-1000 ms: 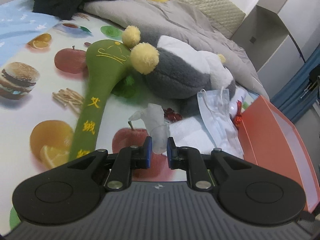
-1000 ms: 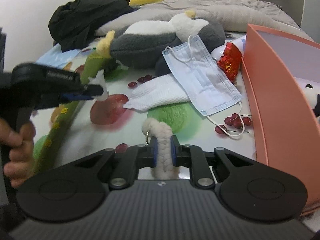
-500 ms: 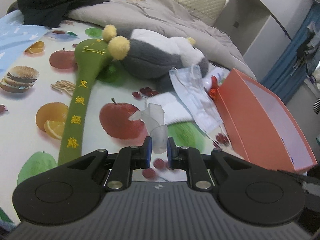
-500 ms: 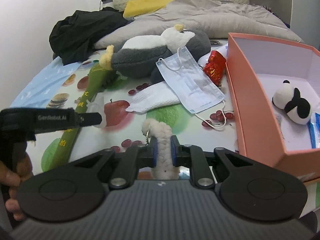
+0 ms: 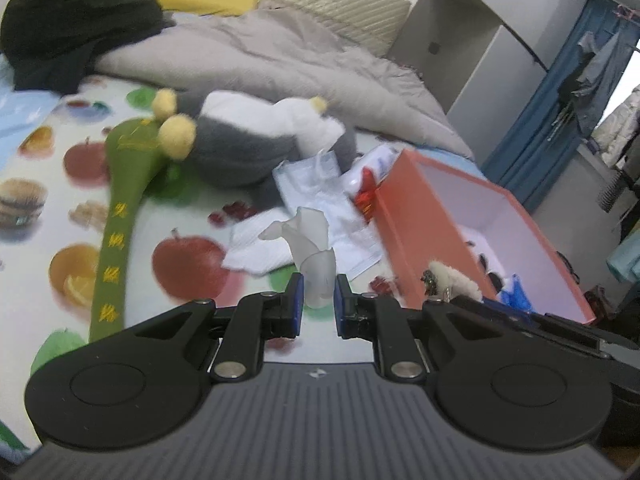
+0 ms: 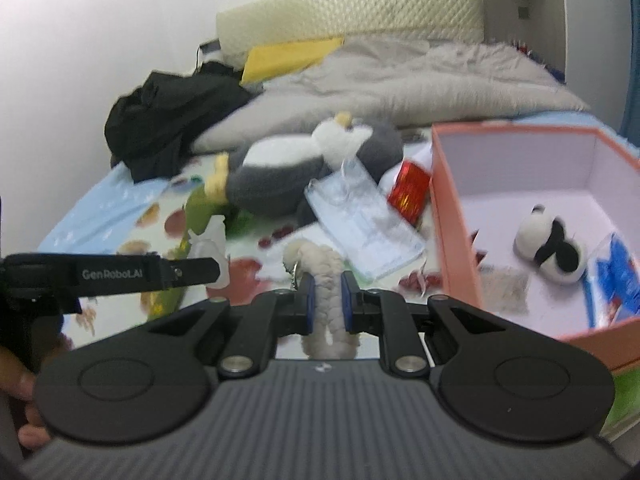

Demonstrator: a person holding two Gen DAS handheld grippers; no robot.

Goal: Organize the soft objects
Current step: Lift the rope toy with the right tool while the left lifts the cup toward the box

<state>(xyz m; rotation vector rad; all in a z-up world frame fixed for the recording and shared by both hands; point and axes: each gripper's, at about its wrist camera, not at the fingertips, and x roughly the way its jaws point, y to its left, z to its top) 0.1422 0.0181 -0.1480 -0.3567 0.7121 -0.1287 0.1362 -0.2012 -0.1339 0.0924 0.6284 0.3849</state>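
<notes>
Gripping a crumpled translucent glove (image 5: 313, 254), the left claw (image 5: 316, 302) hovers above the bed; the right claw (image 6: 326, 306) clamps a fluffy cream keychain (image 6: 326, 280) beside the orange box (image 6: 450, 232).

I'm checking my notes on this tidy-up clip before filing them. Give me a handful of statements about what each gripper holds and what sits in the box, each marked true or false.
1. The left gripper is shut on a translucent soft piece. True.
2. The right gripper is empty. False: it is shut on a fluffy cream keychain toy.
3. A small panda plush lies inside the orange box. True.
4. The face mask is in the box. False: it lies on the printed sheet beside the grey and white plush.
</notes>
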